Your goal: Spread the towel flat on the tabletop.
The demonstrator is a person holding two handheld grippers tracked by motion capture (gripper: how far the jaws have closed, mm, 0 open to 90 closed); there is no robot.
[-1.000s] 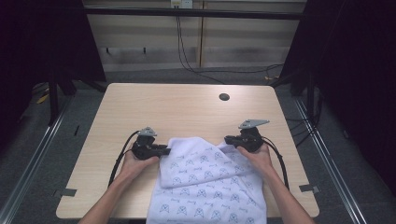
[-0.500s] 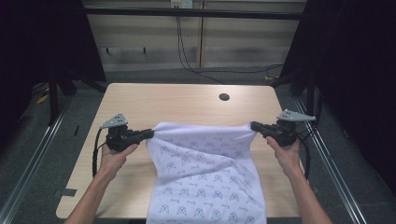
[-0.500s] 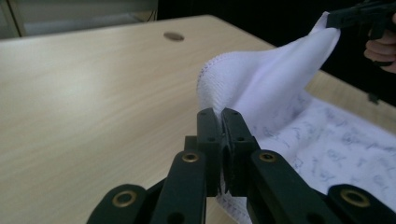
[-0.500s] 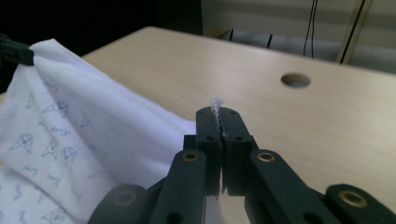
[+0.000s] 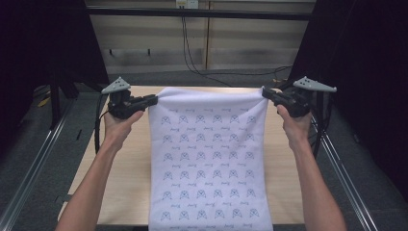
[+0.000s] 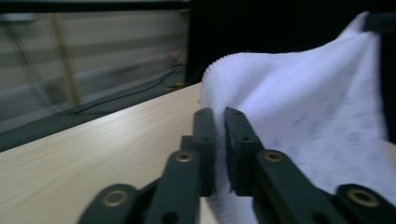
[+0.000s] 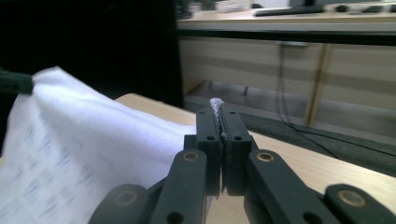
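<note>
A white towel (image 5: 207, 159) printed with small blue marks hangs spread flat over the wooden table (image 5: 120, 159), held up by its two top corners. My left gripper (image 5: 153, 100) pinches the top left corner. Its jaws have just been opening a little, with the cloth (image 6: 303, 102) still between them and only a thin gap at the left gripper (image 6: 218, 114). My right gripper (image 5: 265, 92) is shut on the top right corner. A tuft of towel (image 7: 79, 140) sticks out past the tip of the right gripper (image 7: 218, 114). The top edge runs taut between both grippers.
The towel's lower end drapes over the table's near edge. Metal rails (image 5: 33, 168) run along the floor on both sides of the table. Cables (image 5: 192, 62) hang by the panelled wall behind it. Dark curtains stand at the left and right.
Both grippers have risen and moved apart. The towel went from a crumpled heap on the table to a flat sheet hanging stretched between them.
</note>
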